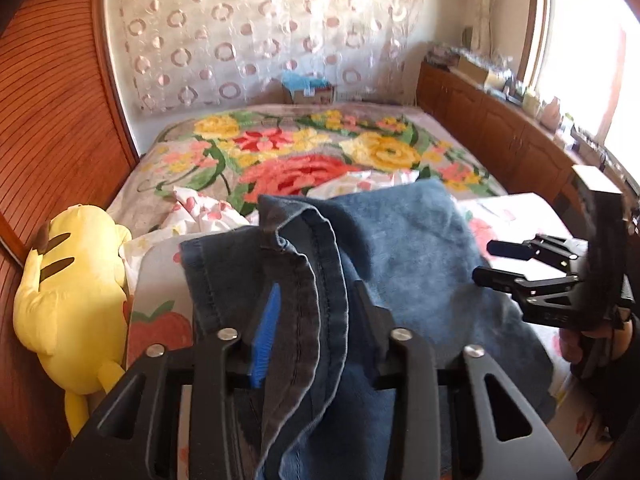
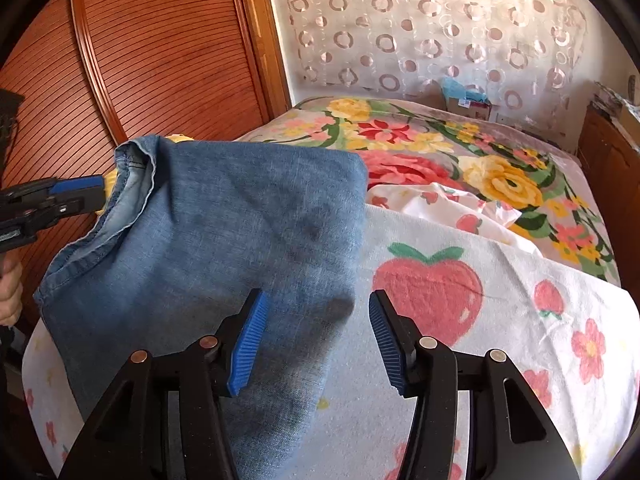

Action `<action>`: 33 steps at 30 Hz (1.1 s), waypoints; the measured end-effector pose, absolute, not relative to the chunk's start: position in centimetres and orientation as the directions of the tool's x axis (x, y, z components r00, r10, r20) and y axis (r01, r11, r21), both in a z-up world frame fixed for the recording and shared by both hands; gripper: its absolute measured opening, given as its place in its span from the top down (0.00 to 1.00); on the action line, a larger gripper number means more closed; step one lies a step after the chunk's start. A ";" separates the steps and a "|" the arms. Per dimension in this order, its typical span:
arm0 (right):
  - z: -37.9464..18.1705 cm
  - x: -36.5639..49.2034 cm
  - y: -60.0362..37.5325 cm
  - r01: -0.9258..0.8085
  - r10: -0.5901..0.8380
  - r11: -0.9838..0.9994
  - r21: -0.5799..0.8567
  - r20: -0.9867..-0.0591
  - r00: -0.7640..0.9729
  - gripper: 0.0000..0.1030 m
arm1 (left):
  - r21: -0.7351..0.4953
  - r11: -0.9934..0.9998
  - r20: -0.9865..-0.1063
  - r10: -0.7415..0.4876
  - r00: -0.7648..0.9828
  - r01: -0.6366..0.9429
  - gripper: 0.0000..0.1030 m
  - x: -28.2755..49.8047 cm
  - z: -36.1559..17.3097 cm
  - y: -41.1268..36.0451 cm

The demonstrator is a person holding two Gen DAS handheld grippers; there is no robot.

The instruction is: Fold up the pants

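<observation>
Blue denim pants (image 1: 400, 248) lie in a folded heap on the strawberry-print sheet (image 2: 500, 292) at the near end of the bed. My left gripper (image 1: 318, 292) stands open. The stitched hem (image 1: 320, 280) runs up between its fingers and does not press on the bare blue pad (image 1: 264, 332). From the right wrist view the left gripper (image 2: 99, 194) sits at the left edge of the pants (image 2: 220, 220), beside the curled hem. My right gripper (image 2: 318, 296) is open over the near right corner of the denim, its pads off the cloth. It also shows at the right (image 1: 485, 260), fingers apart.
A yellow plush toy (image 1: 68, 280) lies left of the pants against a slatted wooden door (image 2: 160, 48). A flowered blanket (image 1: 312, 160) covers the far bed, with a crumpled white sheet (image 2: 440, 200). Wooden cabinets (image 1: 500, 128) run along the right. A hand (image 1: 572, 344) holds the right gripper.
</observation>
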State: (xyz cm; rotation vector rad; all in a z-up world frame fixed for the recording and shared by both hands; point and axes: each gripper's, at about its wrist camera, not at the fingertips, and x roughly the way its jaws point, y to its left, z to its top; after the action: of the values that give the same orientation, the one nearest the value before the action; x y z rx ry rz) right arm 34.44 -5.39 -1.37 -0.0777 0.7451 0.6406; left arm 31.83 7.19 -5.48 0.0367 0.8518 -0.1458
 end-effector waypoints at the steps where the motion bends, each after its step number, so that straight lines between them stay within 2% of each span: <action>1: -1.6 34.6 -5.5 -0.573 0.513 0.807 0.146 -0.654 0.556 0.47 | -0.010 0.990 -0.758 -0.100 0.644 0.142 0.68 32.1 -5.6 7.0; 4: -2.0 34.9 -5.9 -0.581 0.516 0.802 0.140 -0.652 0.556 0.47 | 0.045 0.988 -0.783 -0.057 0.619 0.148 0.73 32.9 -6.2 6.7; 6: -2.1 35.2 -6.3 -0.582 0.523 0.799 0.149 -0.650 0.552 0.46 | 0.066 0.987 -0.792 -0.037 0.609 0.146 0.82 33.2 -6.7 6.8; 7: -2.2 35.2 -6.4 -0.583 0.527 0.797 0.154 -0.648 0.549 0.46 | 0.086 0.987 -0.792 -0.016 0.611 0.138 0.93 33.2 -6.8 7.0; 9: -2.3 35.4 -6.6 -0.585 0.532 0.795 0.160 -0.646 0.547 0.46 | 0.130 0.986 -0.777 0.037 0.629 0.103 0.93 33.0 -6.8 7.7; 13: -2.4 35.5 -6.9 -0.587 0.547 0.789 0.180 -0.639 0.540 0.46 | 0.107 0.994 -0.782 0.079 0.618 0.008 0.93 33.1 -6.9 11.2; 15: -2.5 35.4 -7.0 -0.587 0.552 0.788 0.188 -0.638 0.537 0.46 | 0.058 0.998 -0.783 0.048 0.620 -0.003 0.93 32.6 -6.5 12.2; 21: -2.7 35.3 -6.9 -0.587 0.546 0.790 0.176 -0.638 0.543 0.46 | 0.040 0.999 -0.754 0.037 0.656 -0.010 0.84 31.3 -4.9 11.4; 26: -2.7 35.0 -6.5 -0.585 0.538 0.793 0.167 -0.641 0.547 0.46 | 0.032 0.999 -0.726 0.018 0.687 0.008 0.71 29.9 -3.7 9.9; 33: -2.7 34.9 -6.6 -0.588 0.541 0.792 0.167 -0.639 0.546 0.46 | -0.018 0.994 -0.744 -0.086 0.663 0.109 0.71 28.5 -5.1 6.6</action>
State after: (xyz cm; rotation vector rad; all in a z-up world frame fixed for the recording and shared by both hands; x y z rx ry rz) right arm 34.89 -6.62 -2.75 -0.0695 0.7333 0.6696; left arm 28.49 6.60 -5.10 0.0291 0.8387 -0.1107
